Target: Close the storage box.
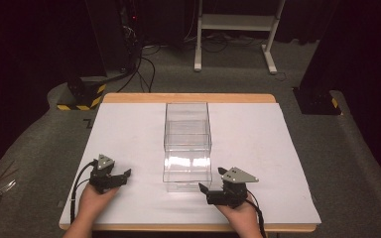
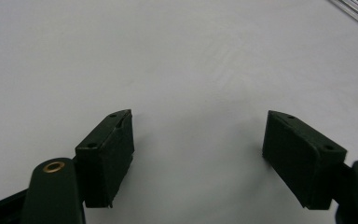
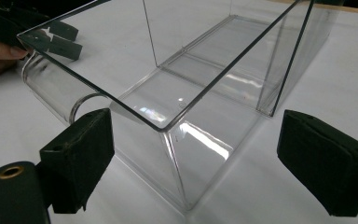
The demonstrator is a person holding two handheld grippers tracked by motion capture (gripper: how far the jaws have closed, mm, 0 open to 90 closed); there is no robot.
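A clear plastic box [image 1: 187, 146] is standing open-topped near the middle of the table [image 1: 258, 144], its long side running away from the person, on the white sheet that is covering the tabletop. In the right gripper view the box [image 3: 200, 93] is being seen from one near corner: its thin walls are rising upright, its floor is lying flat on the sheet, and a rounded clear lip is curving out along the near end.

The right gripper [image 1: 212, 189] is being held just beside the near right corner of the box, apart from it as far as can be told. Its fingers [image 3: 81, 154] are being kept spread wide, with the box corner lying between them in the view and nothing pinched.

The left gripper [image 1: 120, 177] is being held well to the left of the box, low over the white sheet. Its fingers [image 2: 109, 154] are likewise being kept spread, with bare sheet between them and nothing gripped. A corner of the box [image 2: 356, 10] is being caught at the upper right edge of the left gripper view.

A hand [image 1: 93, 201] is being wrapped around each gripper at the near edge of the table.
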